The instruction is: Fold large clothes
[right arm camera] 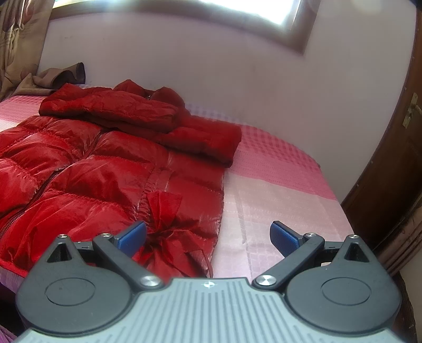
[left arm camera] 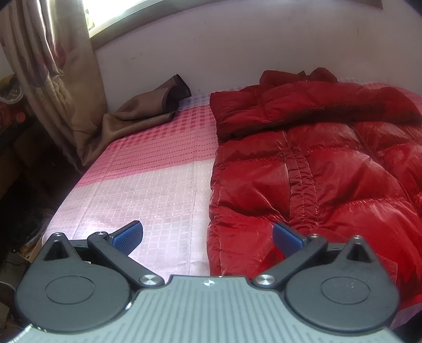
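Jacket [left arm camera: 316,168] lay on the bed [left arm camera: 158,184], sleeves folded in. Both grippers [left arm camera: 208,234] [right arm camera: 208,234] hovered with fingers wide; gripping both hem corners together seemed wisest.

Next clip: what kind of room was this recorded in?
Most likely a home bedroom: a bed with a pink checked sheet against a white wall, a tan patterned curtain beside a window, and a dark wooden door.

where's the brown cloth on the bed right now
The brown cloth is bunched in the bed's far left corner against the wall, below the curtain, left of the red puffer jacket.
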